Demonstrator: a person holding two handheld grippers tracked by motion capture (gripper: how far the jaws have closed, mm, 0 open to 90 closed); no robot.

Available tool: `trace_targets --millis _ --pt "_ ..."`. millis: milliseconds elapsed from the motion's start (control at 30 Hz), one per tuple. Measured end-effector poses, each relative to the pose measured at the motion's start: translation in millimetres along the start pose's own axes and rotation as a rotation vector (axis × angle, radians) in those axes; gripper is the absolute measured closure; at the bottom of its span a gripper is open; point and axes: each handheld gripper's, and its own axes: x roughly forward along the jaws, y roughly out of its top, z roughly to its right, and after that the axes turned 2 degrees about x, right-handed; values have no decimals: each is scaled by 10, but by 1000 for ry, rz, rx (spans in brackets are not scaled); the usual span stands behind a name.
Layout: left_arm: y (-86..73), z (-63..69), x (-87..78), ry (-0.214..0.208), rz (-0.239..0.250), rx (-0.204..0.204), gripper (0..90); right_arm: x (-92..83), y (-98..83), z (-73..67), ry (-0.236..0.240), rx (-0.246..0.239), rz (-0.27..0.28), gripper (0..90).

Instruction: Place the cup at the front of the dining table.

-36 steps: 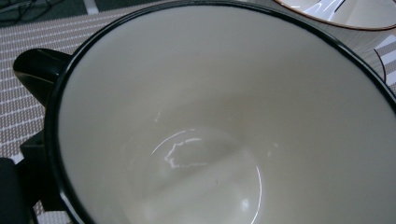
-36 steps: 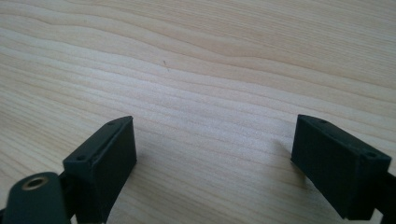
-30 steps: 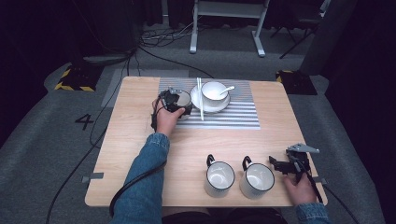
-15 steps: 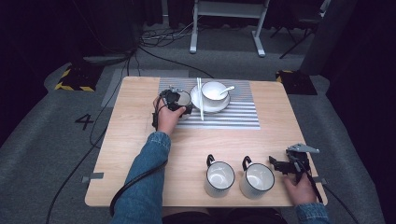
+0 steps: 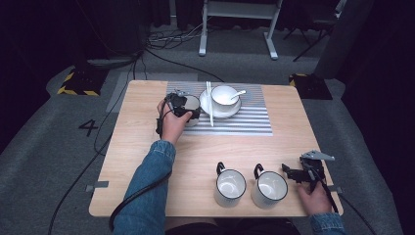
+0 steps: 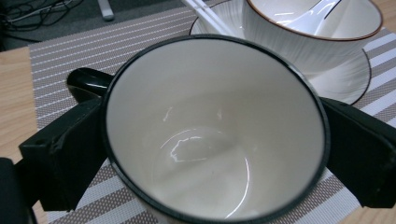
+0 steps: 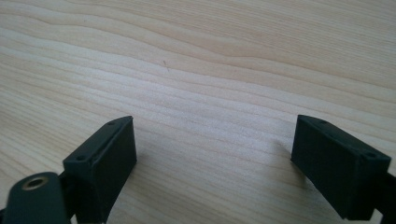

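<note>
My left gripper (image 5: 187, 108) is shut on a white mug with a black rim (image 5: 193, 102) over the left part of the striped placemat (image 5: 244, 122). In the left gripper view the black jaws press both sides of the mug (image 6: 210, 140), whose black handle (image 6: 84, 81) points away to the left. I cannot tell whether the mug rests on the placemat or hangs just above it. At the table's front right my right gripper (image 5: 293, 174) stands open. In the right gripper view it (image 7: 212, 154) has only bare wood between its jaws.
Right of the held mug a white bowl (image 5: 225, 95) with a spoon (image 5: 238, 93) sits on a saucer (image 5: 234, 109), chopsticks (image 5: 210, 105) across its left rim. Two more mugs (image 5: 230, 186) (image 5: 269, 188) stand near the front edge, left of my right gripper.
</note>
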Motion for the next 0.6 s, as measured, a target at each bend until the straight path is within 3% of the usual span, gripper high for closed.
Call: trace_targets --millis 100,233,300,333,533,600 --pt "22 0 -147 -11 32 -3 45 0 0 0 0 1 0 140" --pt "51 -2 -373 -16 66 3 200 0 1 0 0 1 -1 140" --pt "55 23 -477 -10 83 4 131 0 0 0 0 2 -1 140" --pt "57 39 -548 -18 82 16 166 0 1 0 0 2 -1 140" --pt "42 144 -847 -55 103 38 154 0 1 -1 1 3 -2 140" --pt "32 182 -945 -74 89 46 156 0 1 -1 1 3 -2 140"
